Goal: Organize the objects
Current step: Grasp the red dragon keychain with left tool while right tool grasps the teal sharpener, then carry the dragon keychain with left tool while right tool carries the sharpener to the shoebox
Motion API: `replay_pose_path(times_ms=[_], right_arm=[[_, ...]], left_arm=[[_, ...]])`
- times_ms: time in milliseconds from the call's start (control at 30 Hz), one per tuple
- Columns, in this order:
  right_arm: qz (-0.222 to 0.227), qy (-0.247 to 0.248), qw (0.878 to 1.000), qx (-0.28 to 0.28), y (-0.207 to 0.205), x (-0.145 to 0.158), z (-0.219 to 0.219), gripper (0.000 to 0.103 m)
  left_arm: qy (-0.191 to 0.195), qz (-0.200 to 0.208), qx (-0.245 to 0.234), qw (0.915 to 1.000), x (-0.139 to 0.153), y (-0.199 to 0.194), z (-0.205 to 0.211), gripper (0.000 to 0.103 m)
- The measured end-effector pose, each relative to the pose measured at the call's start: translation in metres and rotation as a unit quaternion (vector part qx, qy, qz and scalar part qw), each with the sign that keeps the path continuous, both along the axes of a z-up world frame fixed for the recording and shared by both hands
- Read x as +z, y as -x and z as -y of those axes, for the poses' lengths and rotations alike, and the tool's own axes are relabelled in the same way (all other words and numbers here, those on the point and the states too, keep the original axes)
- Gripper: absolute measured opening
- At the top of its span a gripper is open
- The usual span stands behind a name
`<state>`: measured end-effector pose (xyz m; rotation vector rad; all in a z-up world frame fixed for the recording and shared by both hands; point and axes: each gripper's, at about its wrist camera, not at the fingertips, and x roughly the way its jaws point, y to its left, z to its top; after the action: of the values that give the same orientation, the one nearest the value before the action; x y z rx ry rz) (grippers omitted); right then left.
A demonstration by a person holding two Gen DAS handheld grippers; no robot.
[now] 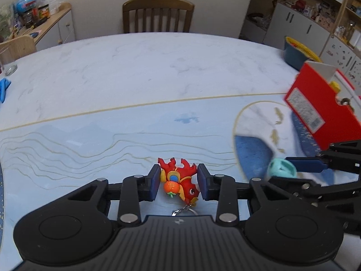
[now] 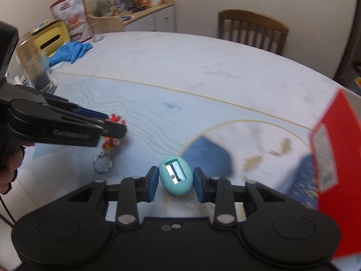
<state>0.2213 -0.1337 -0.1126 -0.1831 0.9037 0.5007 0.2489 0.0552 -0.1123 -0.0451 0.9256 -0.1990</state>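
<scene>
A red and orange toy figure keychain [image 1: 179, 181] with a metal ring [image 1: 183, 212] sits between the blue pads of my left gripper [image 1: 179, 184], which is shut on it just above the table. My right gripper [image 2: 175, 181] is shut on a teal egg-shaped pencil sharpener [image 2: 176, 175], its blade slot facing the camera. In the left wrist view the sharpener [image 1: 283, 168] and the right gripper's fingers [image 1: 304, 164] appear at the right. In the right wrist view the left gripper [image 2: 108, 124] is at the left, holding the keychain [image 2: 111, 140].
A red open box [image 1: 320, 110] stands at the right on the pale blue patterned table cover [image 1: 135, 131]. A teal and yellow bowl [image 1: 297, 54], a glass [image 1: 8, 61], blue gloves [image 2: 70, 50], a yellow tissue box [image 2: 52, 38] and a wooden chair [image 1: 158, 15] ring the table.
</scene>
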Motion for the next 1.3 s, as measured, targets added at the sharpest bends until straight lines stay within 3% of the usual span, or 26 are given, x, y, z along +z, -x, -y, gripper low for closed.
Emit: replay_pose_path(times_ms=[67, 100, 367, 600, 733, 833, 1300], right_arm=[[0.002, -0.003, 1.0, -0.013, 0.005, 0.009, 0.014, 0.031], [0.004, -0.003, 1.0, -0.02, 0.007, 0.014, 0.021, 0.031], [0.021, -0.025, 0.998, -0.054, 0.025, 0.043, 0.074, 0.031], [0.022, -0.04, 0.997, -0.068, 0.041, 0.051, 0.108, 0.031], [0.016, -0.042, 0.996, -0.079, 0.048, 0.049, 0.122, 0.032], [0.011, -0.044, 0.995, -0.088, 0.052, 0.047, 0.128, 0.032], [0.004, -0.036, 0.993, -0.109, 0.062, 0.045, 0.14, 0.032]], left_arm=[[0.004, 0.001, -0.009, 0.9999, 0.01, 0.003, 0.005, 0.013], [0.011, -0.002, -0.014, 0.9998, 0.015, 0.003, 0.008, 0.012], [0.001, 0.008, -0.028, 0.9996, 0.032, 0.011, 0.032, 0.012], [0.018, -0.033, 0.0, 0.9993, 0.014, 0.012, 0.014, 0.015], [-0.008, -0.038, 0.005, 0.9992, 0.0, 0.012, 0.013, 0.032], [-0.007, -0.028, 0.012, 0.9995, -0.006, 0.013, 0.013, 0.068], [-0.046, -0.008, 0.004, 0.9989, -0.031, 0.004, 0.025, 0.068]])
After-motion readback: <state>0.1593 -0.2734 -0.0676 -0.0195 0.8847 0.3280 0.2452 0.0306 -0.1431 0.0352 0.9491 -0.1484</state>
